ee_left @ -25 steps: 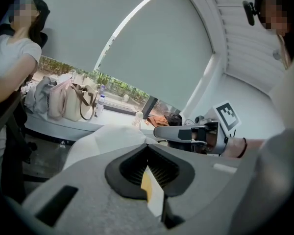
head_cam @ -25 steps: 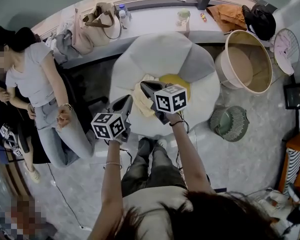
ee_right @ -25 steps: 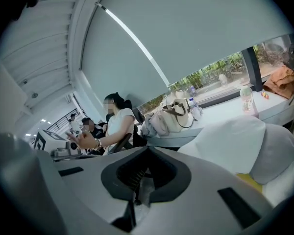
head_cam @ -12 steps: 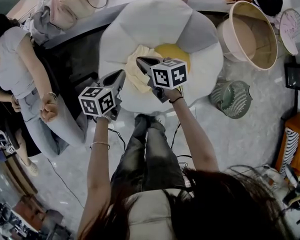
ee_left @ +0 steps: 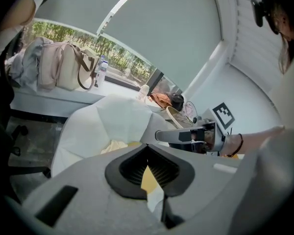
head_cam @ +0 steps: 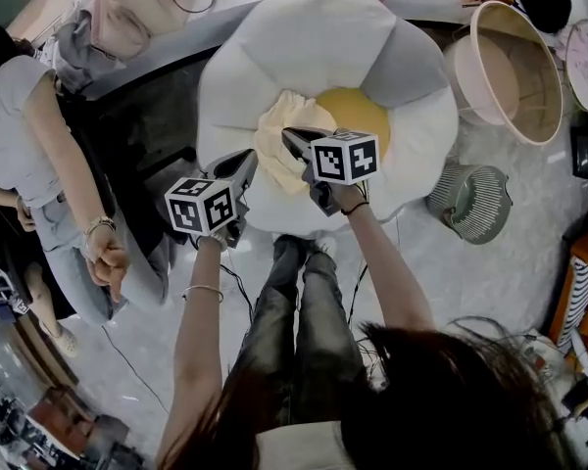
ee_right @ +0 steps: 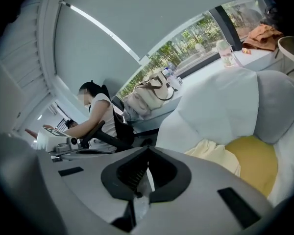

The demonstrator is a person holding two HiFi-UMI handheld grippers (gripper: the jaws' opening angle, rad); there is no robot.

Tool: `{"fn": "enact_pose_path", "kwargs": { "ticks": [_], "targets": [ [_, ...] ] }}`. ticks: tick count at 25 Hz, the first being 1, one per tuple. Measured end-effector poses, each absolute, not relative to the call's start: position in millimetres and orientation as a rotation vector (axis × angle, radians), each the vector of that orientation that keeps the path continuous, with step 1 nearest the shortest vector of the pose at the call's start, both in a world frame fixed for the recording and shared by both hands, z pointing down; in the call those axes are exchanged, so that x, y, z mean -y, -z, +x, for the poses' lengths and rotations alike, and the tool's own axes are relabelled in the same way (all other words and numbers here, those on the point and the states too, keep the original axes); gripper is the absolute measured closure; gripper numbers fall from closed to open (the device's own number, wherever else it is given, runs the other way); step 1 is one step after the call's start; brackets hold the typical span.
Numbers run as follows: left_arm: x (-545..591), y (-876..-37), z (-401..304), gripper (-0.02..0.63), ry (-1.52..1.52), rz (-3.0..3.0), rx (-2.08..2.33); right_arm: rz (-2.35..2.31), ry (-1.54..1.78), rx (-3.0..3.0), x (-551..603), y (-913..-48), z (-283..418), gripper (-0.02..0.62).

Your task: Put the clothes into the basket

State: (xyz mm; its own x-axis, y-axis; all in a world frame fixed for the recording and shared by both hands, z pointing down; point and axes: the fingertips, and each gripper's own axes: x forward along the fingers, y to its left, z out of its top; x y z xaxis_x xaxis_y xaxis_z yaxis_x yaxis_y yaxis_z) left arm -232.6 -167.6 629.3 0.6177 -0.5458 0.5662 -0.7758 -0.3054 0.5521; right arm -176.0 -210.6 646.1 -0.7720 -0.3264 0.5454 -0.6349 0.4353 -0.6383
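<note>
A pale yellow garment (head_cam: 282, 130) lies crumpled on a flower-shaped cushion (head_cam: 274, 47) with white and grey petals and a yellow centre. My right gripper (head_cam: 290, 136) is shut and empty, its tip just over the garment's near edge. Left of the garment my left gripper (head_cam: 247, 159) hangs above the cushion's rim, jaws together with nothing in them. A large round pinkish basket (head_cam: 514, 67) stands on the floor at the far right. In the gripper views the garment (ee_left: 115, 146) (ee_right: 213, 155) lies just beyond the closed jaws of the left gripper (ee_left: 148, 148) and the right gripper (ee_right: 148, 150).
A person in a white T-shirt (head_cam: 39, 135) stands on the left by the cushion. Handbags (head_cam: 142, 8) sit on the window ledge behind it. A small green wire basket (head_cam: 470, 202) stands on the floor right of the cushion. My own legs are right under the grippers.
Both grippers have sunk toward the cushion, and the right tip now reaches the garment's edge. The head view has tilted, so the cushion sits larger and higher in frame.
</note>
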Motion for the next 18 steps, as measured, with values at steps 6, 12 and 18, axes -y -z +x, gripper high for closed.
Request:
{"fn": "enact_pose_path", "kwargs": {
  "ticks": [6,12,18],
  "targets": [
    [173.6,-678.4,-232.6,0.595,-0.385,1.962,0.995,0.864,-1.376,2.263,216.9,-701.2,-166.0,0.584],
    [181.3,-712.5,-222.6,0.595,-0.395,1.949,0.978,0.881,-1.412,2.218,223.2,-736.9,-153.9,0.584],
    [185.4,-747.2,-216.8,0.595,-0.412,1.932,0.941,0.861,-1.412,2.156,227.7,-781.7,-157.5,0.584]
  ]
}}
